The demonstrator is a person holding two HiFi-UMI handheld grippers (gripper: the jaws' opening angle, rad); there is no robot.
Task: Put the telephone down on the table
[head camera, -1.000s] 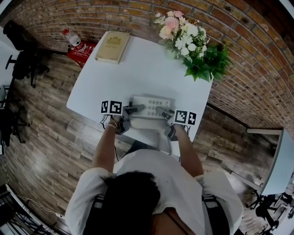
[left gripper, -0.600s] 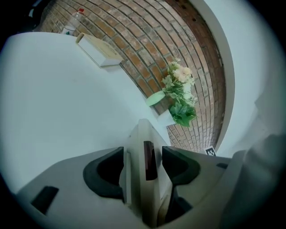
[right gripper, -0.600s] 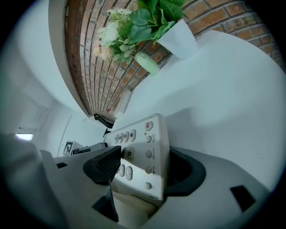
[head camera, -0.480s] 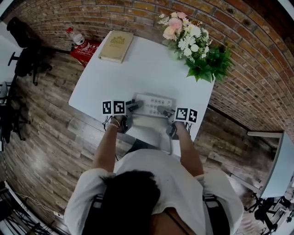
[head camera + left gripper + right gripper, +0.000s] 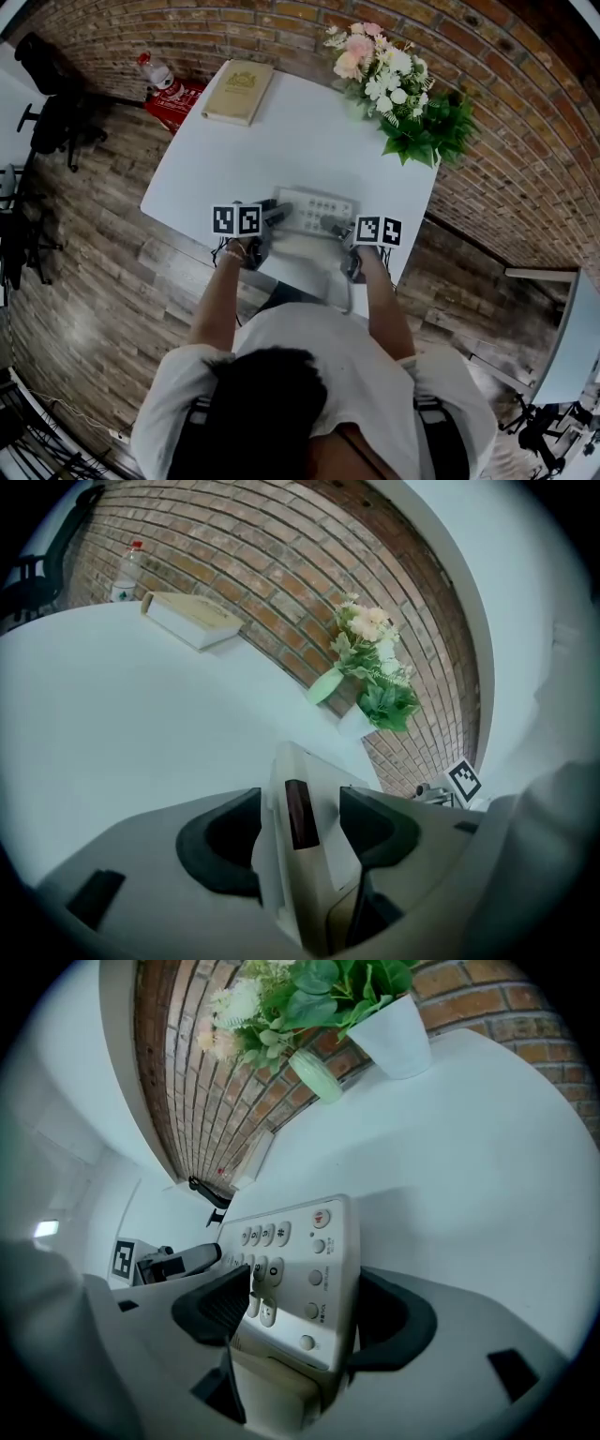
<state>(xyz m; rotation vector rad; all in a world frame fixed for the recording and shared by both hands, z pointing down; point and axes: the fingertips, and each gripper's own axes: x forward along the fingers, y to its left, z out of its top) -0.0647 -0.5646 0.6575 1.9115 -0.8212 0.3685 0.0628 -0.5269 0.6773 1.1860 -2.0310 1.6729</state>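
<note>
A white desk telephone [image 5: 314,212] with a keypad lies low over the near edge of the white table [image 5: 281,131]. My left gripper [image 5: 274,217] is at its left end and my right gripper [image 5: 334,228] at its right end. In the left gripper view the telephone's end [image 5: 314,878] fills the space between the dark pads of the left gripper [image 5: 298,832], which is shut on it. In the right gripper view the keypad [image 5: 305,1260] sits between the pads of the right gripper [image 5: 305,1314]. Those jaws are opening, but both pads still lie against the telephone.
A tan book [image 5: 237,92] lies at the table's far left corner. A pot of flowers [image 5: 394,84] stands at the far right by the brick wall. A bottle [image 5: 155,73] on a red box sits off the table's left. Black chairs [image 5: 47,112] stand further left.
Both grippers and the telephone have edged slightly further onto the table. Both grippers stay on the telephone's ends.
</note>
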